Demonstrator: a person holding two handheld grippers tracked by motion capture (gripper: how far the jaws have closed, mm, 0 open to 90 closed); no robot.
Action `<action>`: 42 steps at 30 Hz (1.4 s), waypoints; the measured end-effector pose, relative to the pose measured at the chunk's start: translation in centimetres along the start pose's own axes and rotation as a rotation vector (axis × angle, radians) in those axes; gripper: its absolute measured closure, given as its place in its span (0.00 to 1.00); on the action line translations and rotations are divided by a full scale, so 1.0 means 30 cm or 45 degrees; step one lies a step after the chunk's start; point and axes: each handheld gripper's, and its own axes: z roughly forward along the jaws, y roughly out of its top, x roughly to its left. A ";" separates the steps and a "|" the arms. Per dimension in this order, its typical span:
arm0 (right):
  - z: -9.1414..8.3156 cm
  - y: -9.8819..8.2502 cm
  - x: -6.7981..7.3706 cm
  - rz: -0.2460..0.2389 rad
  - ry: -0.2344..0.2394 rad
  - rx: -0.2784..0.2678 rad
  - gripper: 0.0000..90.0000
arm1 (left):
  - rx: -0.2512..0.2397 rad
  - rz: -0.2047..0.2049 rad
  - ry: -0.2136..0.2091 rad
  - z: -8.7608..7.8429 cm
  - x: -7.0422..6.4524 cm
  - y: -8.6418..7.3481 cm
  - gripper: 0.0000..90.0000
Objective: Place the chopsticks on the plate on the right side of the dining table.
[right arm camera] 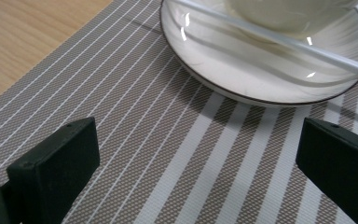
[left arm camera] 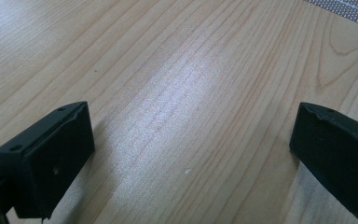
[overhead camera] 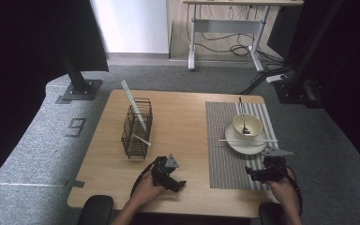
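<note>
In the high view, the left gripper [overhead camera: 168,176] rests low over the near middle of the wooden tabletop [overhead camera: 183,117], held by a hand [overhead camera: 145,190] coming in from the near edge. The right gripper [overhead camera: 267,171] sits over the near part of the striped placemat [overhead camera: 225,159], just near the white plate [overhead camera: 246,143]. A cream bowl [overhead camera: 247,125] stands on that plate with a spoon [overhead camera: 243,117] leaning in it, and 1 white chopstick [overhead camera: 248,140] lies across the plate's near side. To the left, a dark wire basket [overhead camera: 137,127] holds 2 more white chopsticks [overhead camera: 133,105].

In the left gripper view, the jaws stand wide apart with bare wood grain between them; a corner of the placemat [left arm camera: 349,5] shows far right.

In the right gripper view, the jaws are spread wide and empty over the placemat [right arm camera: 168,140]. The plate [right arm camera: 214,70] lies just beyond them, the chopstick [right arm camera: 279,39] resting on its rim against the bowl [right arm camera: 284,14].
</note>
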 end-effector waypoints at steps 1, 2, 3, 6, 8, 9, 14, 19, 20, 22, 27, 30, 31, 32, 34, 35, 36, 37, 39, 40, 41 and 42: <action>0.000 0.000 0.000 0.000 0.000 0.000 0.00 | 0.000 0.001 0.000 0.000 0.000 0.000 0.00; 0.000 0.000 0.004 -0.003 0.006 0.001 0.00 | 0.000 0.000 0.000 0.000 0.000 0.000 0.00; 0.002 -0.001 0.011 -0.003 0.016 0.010 0.00 | 0.000 0.001 0.000 0.000 0.000 0.000 0.00; 0.005 0.003 0.025 -0.018 0.029 0.019 0.00 | -0.001 0.001 0.000 0.000 0.000 0.000 0.00; 0.006 0.006 0.032 -0.023 0.031 0.024 0.00 | -0.001 0.001 0.000 0.000 0.000 0.000 0.00; 0.006 0.011 0.040 -0.029 0.038 0.028 0.00 | -0.001 0.003 0.000 0.000 0.000 0.000 0.00; 0.010 0.035 0.076 -0.059 0.055 0.057 0.00 | -0.002 -0.002 0.004 0.000 -0.002 0.000 0.00; 0.015 0.081 0.123 -0.111 0.092 0.049 0.00 | -0.002 -0.004 0.005 0.000 -0.002 0.000 0.00; 0.015 0.081 0.123 -0.111 0.092 0.049 0.00 | -0.002 -0.004 0.005 0.000 -0.002 0.000 0.00; 0.018 0.107 0.145 -0.130 0.104 0.059 0.00 | -0.002 -0.004 0.005 0.000 -0.002 0.000 0.00; 0.024 0.144 0.182 -0.156 0.128 0.049 0.00 | -0.002 -0.004 0.005 0.000 -0.002 0.000 0.00; 0.039 0.169 0.206 -0.165 0.164 0.069 0.00 | -0.003 -0.006 0.005 0.000 -0.003 0.000 0.00; 0.043 0.176 0.213 -0.177 0.165 0.071 0.00 | -0.003 -0.006 0.005 0.000 -0.003 0.000 0.00; 0.051 0.192 0.226 -0.179 0.189 0.068 0.00 | -0.003 -0.006 0.005 0.001 -0.003 0.000 0.00; 0.055 0.201 0.233 -0.180 0.196 0.081 0.00 | -0.003 -0.007 0.004 0.000 -0.003 0.000 0.00; 0.059 0.212 0.243 -0.198 0.197 0.077 0.00 | -0.003 -0.005 0.005 0.000 -0.002 0.000 0.00; 0.065 0.232 0.253 -0.197 0.213 0.077 0.00 | -0.003 -0.005 0.005 0.000 -0.002 0.000 0.00; 0.065 0.232 0.253 -0.197 0.213 0.077 0.00 | -0.003 -0.005 0.005 0.000 -0.002 0.000 0.00; 0.068 0.249 0.267 -0.212 0.215 0.079 0.00 | -0.002 -0.008 0.005 0.000 -0.002 0.001 0.00; 0.068 0.255 0.271 -0.211 0.220 0.072 0.00 | -0.003 -0.009 0.006 0.000 -0.003 0.000 0.00; 0.071 0.266 0.276 -0.209 0.236 0.078 0.00 | -0.003 -0.011 0.005 0.000 -0.003 0.000 0.00; 0.073 0.282 0.284 -0.215 0.239 0.077 0.00 | -0.002 -0.010 0.006 0.000 -0.003 0.000 0.00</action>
